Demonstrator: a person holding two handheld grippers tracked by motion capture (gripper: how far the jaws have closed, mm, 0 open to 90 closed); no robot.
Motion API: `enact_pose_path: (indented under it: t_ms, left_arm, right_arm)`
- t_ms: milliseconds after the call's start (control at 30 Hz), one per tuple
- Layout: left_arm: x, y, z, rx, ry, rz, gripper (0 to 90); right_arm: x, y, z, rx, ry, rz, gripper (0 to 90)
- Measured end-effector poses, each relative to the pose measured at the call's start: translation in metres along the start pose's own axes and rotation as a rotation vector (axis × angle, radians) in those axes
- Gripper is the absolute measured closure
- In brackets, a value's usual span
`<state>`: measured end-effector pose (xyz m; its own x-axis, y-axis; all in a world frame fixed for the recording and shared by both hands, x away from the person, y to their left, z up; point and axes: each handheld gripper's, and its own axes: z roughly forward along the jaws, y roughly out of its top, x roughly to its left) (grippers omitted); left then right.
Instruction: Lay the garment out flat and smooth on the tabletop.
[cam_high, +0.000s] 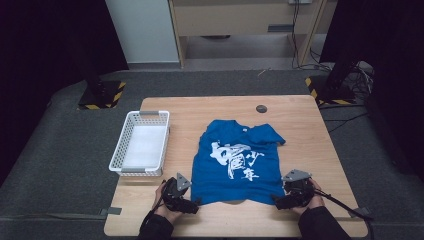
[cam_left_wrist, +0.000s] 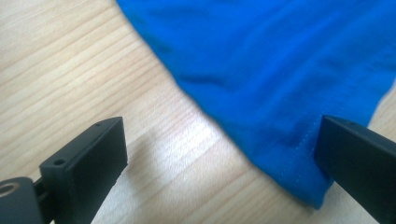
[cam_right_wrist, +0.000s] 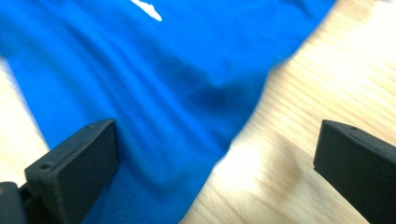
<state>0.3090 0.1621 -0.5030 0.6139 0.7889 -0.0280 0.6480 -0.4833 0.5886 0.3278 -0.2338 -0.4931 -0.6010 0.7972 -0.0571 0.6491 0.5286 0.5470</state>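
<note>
One blue T-shirt lies on one wooden bench. One white basket stands there too, and one small dark round disc — four kinds, one of each. Two claws — the left claw and the right claw — each held in one hand, two hands in all.

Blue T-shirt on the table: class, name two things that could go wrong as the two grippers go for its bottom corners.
The left gripper has open jaws with only the blue T-shirt corner's tip between them, so it may pinch thin hem and slip. The right gripper straddles a rumpled edge, so it could grab a fold unevenly.
</note>
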Motion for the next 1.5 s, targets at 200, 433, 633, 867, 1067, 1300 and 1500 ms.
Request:
enact_pose_path:
  t_ms: [200,433,633,867,1067,1300,1500]
  left_arm:
    - [-0.004,-0.004,-0.003,0.006,-0.027,0.0,1.7]
    - [-0.014,-0.009,-0.007,0.012,-0.045,-0.003,1.7]
    - [-0.017,-0.01,-0.01,0.026,-0.067,-0.01,2.0]
    - [-0.008,-0.007,-0.015,-0.007,-0.066,-0.082,3.9]
    - [0.002,-0.001,-0.016,-0.065,-0.045,-0.116,4.6]
    - [0.015,0.005,-0.008,-0.098,-0.026,-0.149,4.2]
    - [0.02,0.01,-0.006,-0.138,-0.024,-0.186,1.8]
  right_arm:
    - [-0.007,-0.011,-0.007,0.009,0.018,0.025,0.4]
    - [-0.006,-0.019,-0.014,0.023,0.038,0.036,0.4]
    - [-0.006,-0.02,-0.016,0.032,0.038,0.037,0.5]
    - [-0.005,-0.016,-0.017,0.023,0.014,0.02,0.5]
    - [-0.008,-0.009,-0.016,-0.024,0.035,0.069,0.9]
    - [-0.014,0.003,-0.01,-0.083,0.049,0.108,1.4]
    - [-0.003,0.014,-0.003,-0.102,0.087,0.078,1.6]
